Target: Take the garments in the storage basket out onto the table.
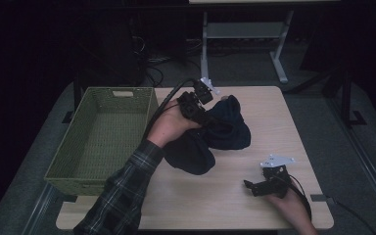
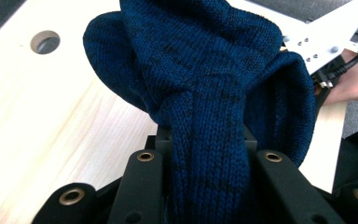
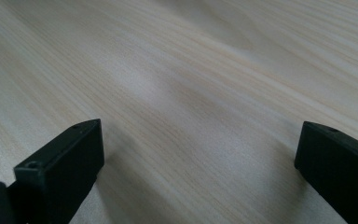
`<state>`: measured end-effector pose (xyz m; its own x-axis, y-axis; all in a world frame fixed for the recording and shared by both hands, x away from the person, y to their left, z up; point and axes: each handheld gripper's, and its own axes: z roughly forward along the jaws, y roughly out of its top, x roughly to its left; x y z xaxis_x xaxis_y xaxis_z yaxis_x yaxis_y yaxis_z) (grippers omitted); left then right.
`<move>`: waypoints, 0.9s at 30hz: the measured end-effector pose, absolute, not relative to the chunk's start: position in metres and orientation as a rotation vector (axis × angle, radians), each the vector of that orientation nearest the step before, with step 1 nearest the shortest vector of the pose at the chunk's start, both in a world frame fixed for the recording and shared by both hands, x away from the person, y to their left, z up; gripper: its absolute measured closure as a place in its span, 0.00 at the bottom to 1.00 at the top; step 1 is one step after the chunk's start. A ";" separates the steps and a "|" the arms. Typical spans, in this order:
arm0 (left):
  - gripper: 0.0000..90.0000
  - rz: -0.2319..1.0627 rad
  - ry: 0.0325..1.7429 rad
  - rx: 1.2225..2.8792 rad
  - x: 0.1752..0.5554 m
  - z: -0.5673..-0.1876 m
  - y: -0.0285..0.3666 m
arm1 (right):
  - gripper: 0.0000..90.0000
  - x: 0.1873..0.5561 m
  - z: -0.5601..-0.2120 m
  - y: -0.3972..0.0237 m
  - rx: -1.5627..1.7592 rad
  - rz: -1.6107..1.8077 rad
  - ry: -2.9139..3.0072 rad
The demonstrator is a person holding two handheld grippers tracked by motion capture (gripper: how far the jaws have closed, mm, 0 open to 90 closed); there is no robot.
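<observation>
1. Item: dark blue knitted garment (image 1: pixel 210 139), lying bunched in a heap on the counter (image 1: pixel 215 200), just right of the green woven basket (image 1: pixel 103 137) and apart from it.
2. Handling, as judged: the knit is looking soft, limp and light; it is draping and sagging wherever it is unsupported, so it is likely trailing folds when lifted. It is neither fragile nor slippery, since the ribbed weave is offering good purchase.
3. Left gripper (image 1: pixel 210 122): its jaws are closing on a thick gathered fold of the garment (image 2: pixel 209 154), the fabric running up between them and swelling above into a larger bundle.
4. Where to hold, as judged: a bunched fold such as this one is serving well; a grip nearer the middle of the heap would be leaving less cloth hanging.
5. Right gripper (image 1: pixel 252 187): resting low on the counter, well right of the basket and nearer the person's edge, its jaws standing wide apart over bare wood (image 3: pixel 191 107) and holding nothing.
6. Edges: the basket's near rim (image 1: pixel 154 105) is standing higher than the counter top, so dangling fabric is likely catching on it unless raised well clear.
7. Open room: the basket interior is lying empty; bare counter is stretching between the garment and the right gripper.
</observation>
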<state>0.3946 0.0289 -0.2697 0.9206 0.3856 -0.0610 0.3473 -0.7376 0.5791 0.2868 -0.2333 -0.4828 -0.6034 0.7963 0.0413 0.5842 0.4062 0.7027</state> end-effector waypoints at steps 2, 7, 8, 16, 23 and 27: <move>0.80 0.070 0.532 2.465 0.396 -0.276 0.023 | 0.01 0.287 -0.483 -0.233 1.202 1.001 2.366; 0.80 0.058 0.557 2.459 0.398 -0.290 0.008 | 0.01 0.287 -0.483 -0.233 1.201 1.001 2.367; 0.80 0.052 0.559 2.457 0.398 -0.293 0.006 | 0.01 0.287 -0.483 -0.233 1.201 1.002 2.366; 0.80 0.011 0.565 2.467 0.402 -0.320 -0.013 | 0.01 0.287 -0.483 -0.233 1.201 1.004 2.366; 0.80 -0.034 0.586 2.481 0.410 -0.348 -0.022 | 0.01 0.287 -0.483 -0.233 1.201 1.002 2.367; 0.80 -0.061 0.587 2.487 0.410 -0.363 -0.030 | 0.01 0.287 -0.483 -0.233 1.207 1.002 2.368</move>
<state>0.4103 -0.0295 -0.3634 0.9024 0.3961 -0.1698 0.4227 -0.7367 0.5278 0.2865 -0.2332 -0.4828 -0.6020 0.7972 0.0458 0.5878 0.4036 0.7011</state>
